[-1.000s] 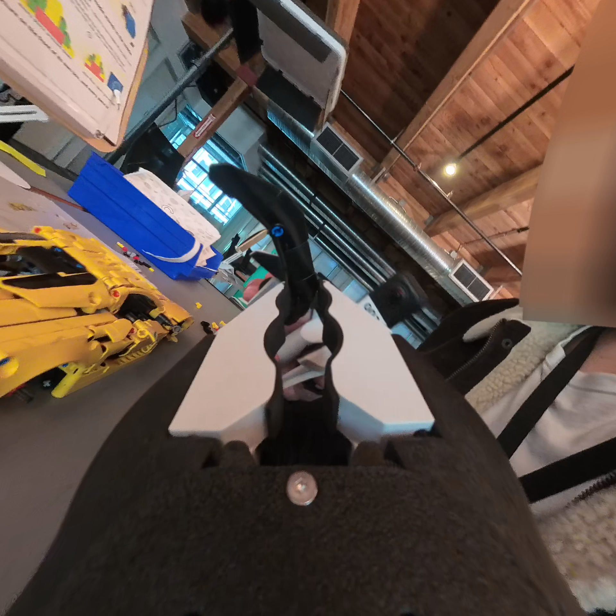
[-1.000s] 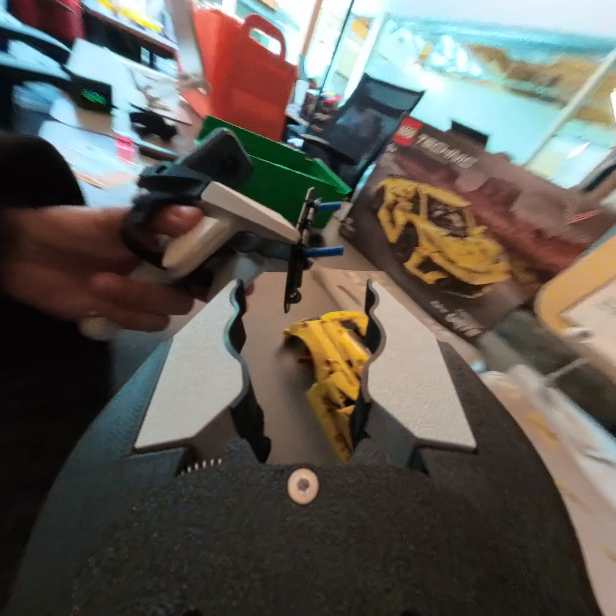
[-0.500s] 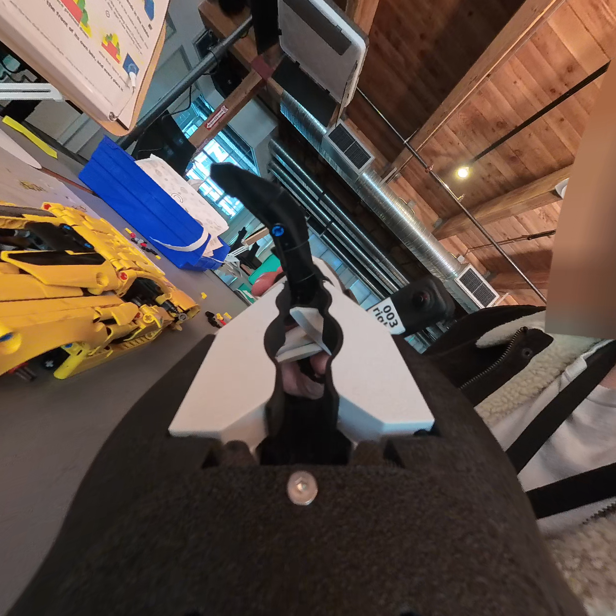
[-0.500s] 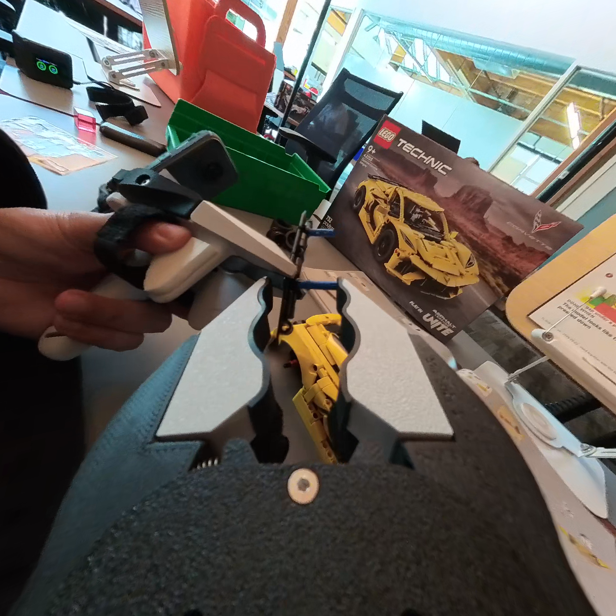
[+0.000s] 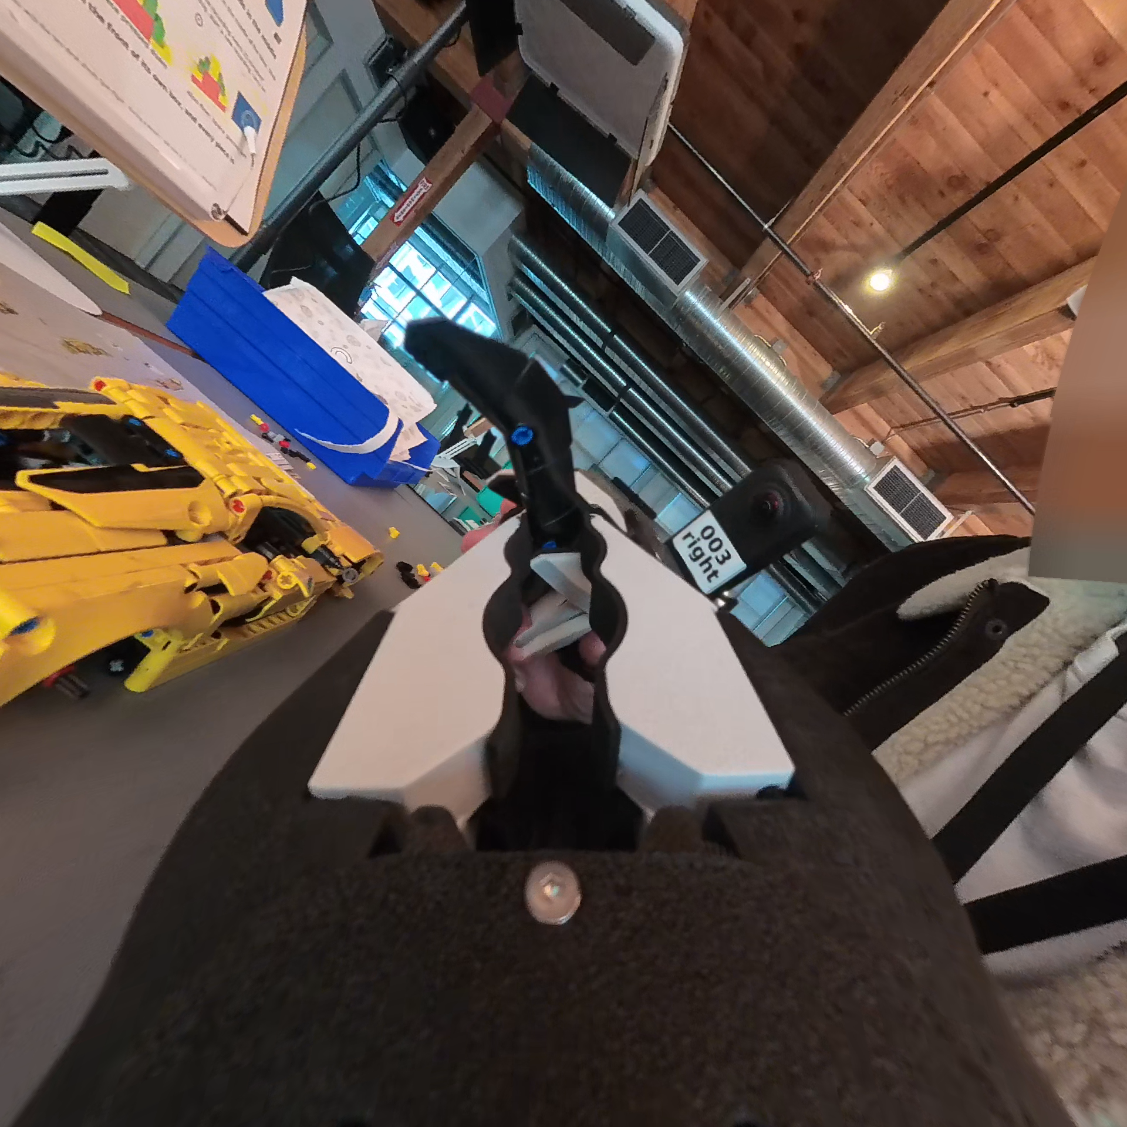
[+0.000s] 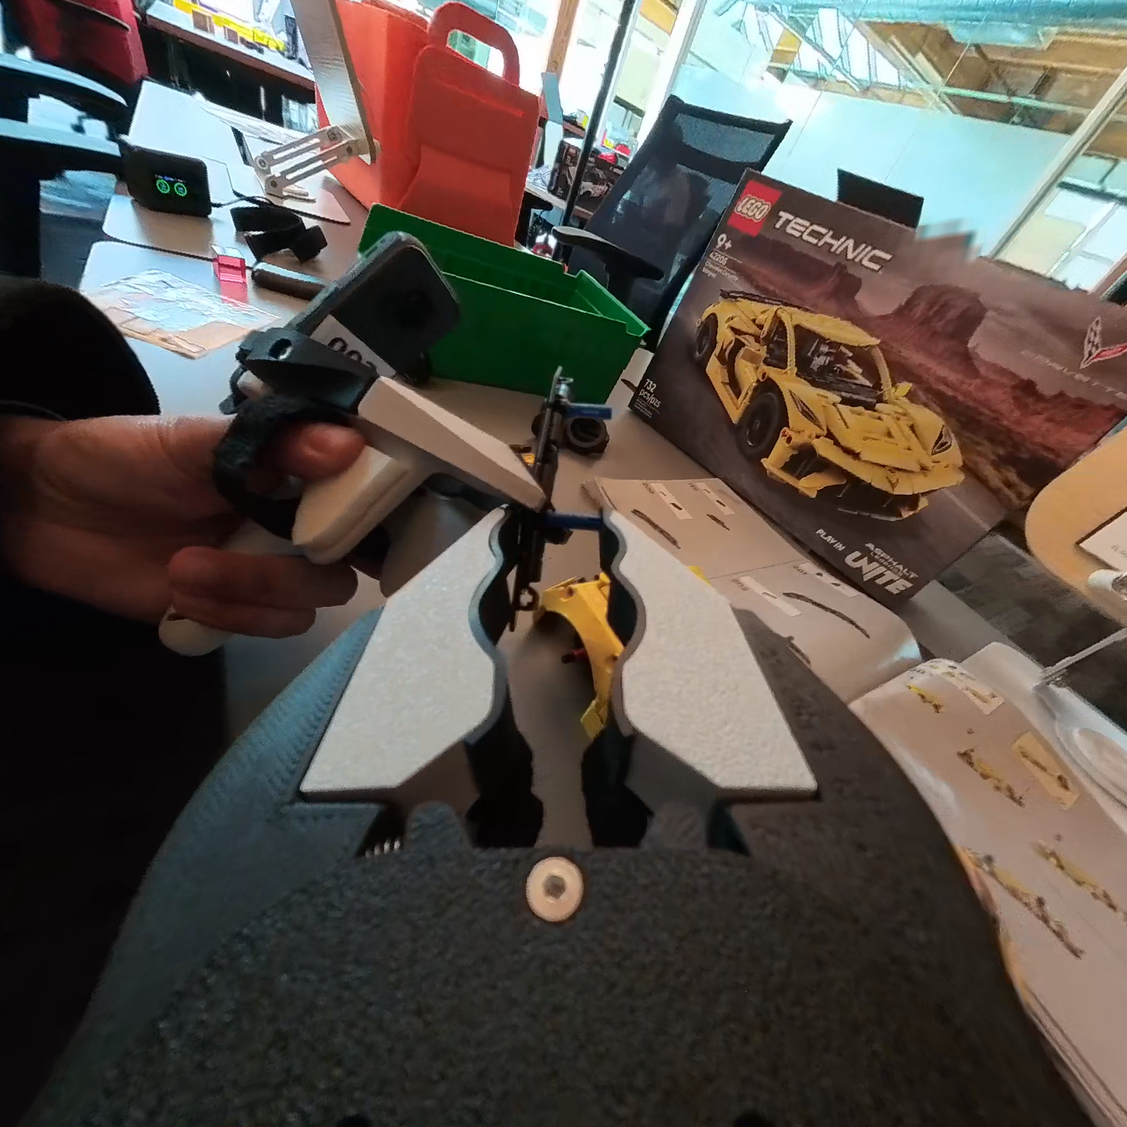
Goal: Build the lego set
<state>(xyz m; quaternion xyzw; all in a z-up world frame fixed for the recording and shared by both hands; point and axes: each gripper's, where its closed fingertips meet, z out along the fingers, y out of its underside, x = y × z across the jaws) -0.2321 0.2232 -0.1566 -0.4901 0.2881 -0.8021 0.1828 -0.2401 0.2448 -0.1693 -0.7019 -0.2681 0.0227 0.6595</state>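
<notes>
Left gripper (image 5: 552,536) clamped on a black lego piece (image 5: 512,415) with blue pins, held up in the air and sticking out toward 11 o'clock in the left wrist view. Right gripper (image 6: 552,524) with fingers a little apart, tips on both sides of the same black piece (image 6: 540,488) and around one blue pin (image 6: 570,520); hard to tell if touching it. A hand (image 6: 152,512) around the left gripper's handle, at 9 o'clock in the right wrist view. Big yellow lego car (image 5: 140,536) on the grey table (image 5: 122,793) at 9 o'clock in the left view. Blue bin (image 5: 286,372) behind the car. Green bin (image 6: 524,329) at 12 o'clock and lego box (image 6: 872,390) at 2 o'clock in the right view.
</notes>
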